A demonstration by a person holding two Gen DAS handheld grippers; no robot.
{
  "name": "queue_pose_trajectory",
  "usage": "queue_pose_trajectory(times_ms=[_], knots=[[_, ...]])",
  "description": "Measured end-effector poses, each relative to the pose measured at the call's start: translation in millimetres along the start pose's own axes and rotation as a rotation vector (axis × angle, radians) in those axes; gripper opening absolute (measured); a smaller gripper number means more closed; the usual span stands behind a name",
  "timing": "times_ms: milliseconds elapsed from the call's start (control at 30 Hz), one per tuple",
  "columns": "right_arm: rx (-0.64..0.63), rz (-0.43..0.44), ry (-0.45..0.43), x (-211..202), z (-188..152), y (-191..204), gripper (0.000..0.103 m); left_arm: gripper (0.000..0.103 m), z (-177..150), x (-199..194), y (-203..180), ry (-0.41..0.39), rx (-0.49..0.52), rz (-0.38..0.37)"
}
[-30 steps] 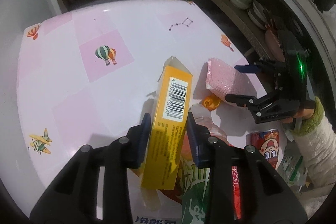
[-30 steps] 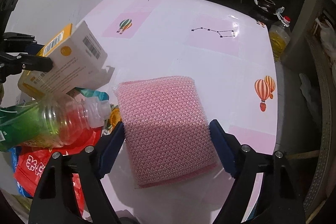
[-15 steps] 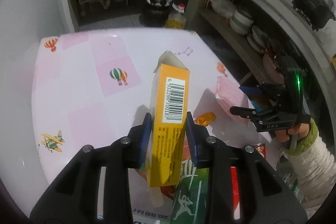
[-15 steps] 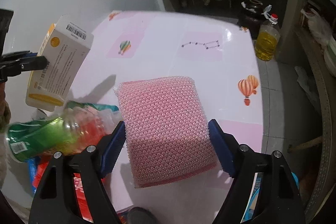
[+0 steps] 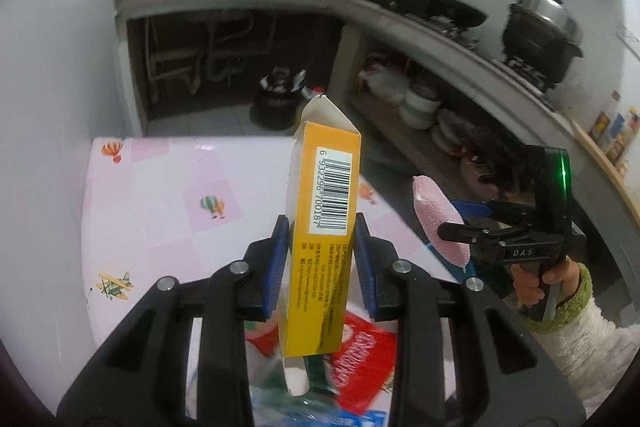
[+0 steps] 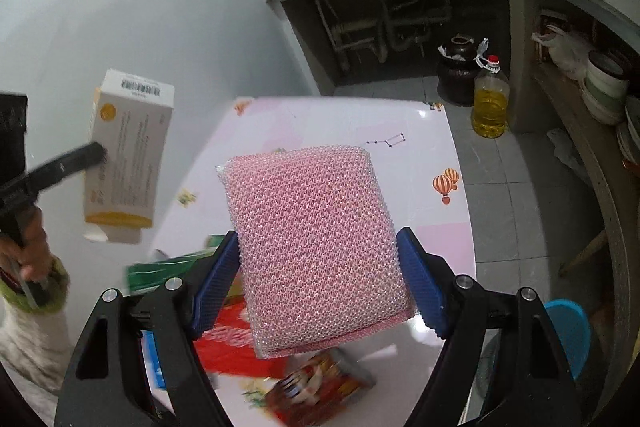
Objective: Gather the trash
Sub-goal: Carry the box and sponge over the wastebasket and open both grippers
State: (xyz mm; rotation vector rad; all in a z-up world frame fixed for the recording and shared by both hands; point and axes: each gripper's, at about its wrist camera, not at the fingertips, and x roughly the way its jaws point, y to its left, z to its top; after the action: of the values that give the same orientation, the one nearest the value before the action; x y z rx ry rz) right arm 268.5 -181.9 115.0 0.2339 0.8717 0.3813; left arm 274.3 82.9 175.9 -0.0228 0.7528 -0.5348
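Observation:
My left gripper (image 5: 322, 251) is shut on a yellow carton (image 5: 324, 227) with a barcode and holds it upright, high above the pink table (image 5: 160, 211). The carton also shows in the right wrist view (image 6: 128, 155). My right gripper (image 6: 318, 267) is shut on a pink mesh sponge (image 6: 316, 239) and holds it above the table (image 6: 440, 131); the sponge shows in the left wrist view (image 5: 440, 223) at the right. Red wrappers (image 5: 360, 359) and a green bottle (image 6: 172, 267) lie on the table's near end below both grippers.
A blue bin (image 6: 568, 331) stands on the floor at the table's right. An oil bottle (image 6: 490, 99) and a dark pot (image 6: 458, 71) stand on the floor beyond the table. A counter with shelves of bowls (image 5: 420, 103) runs along the right.
Both grippers have risen well above the table with the carton and the sponge still held. The table now looks smaller and lower in both views.

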Motion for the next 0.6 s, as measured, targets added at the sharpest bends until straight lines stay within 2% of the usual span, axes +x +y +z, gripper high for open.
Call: queue_pose_trajectory(times_ms=[233,400,600], knots=[[0.064,0.015,-0.034,-52.1,-24.9,3.4,0.076,0.03,-22.5,-36.8,-57.5,-0.077,0.056,-0.081],[0.093,0.011,-0.06,-82.2,-49.7,5.8,0.076,0.03,-39.9,-39.7,-100.4,-0.069,0.115,-0.148],[0.148,0.001,-0.099,-111.7,-85.7,0.1,0.076,0.03,-58.2,-20.7,-139.7,-0.024,0.142,-0.234]])
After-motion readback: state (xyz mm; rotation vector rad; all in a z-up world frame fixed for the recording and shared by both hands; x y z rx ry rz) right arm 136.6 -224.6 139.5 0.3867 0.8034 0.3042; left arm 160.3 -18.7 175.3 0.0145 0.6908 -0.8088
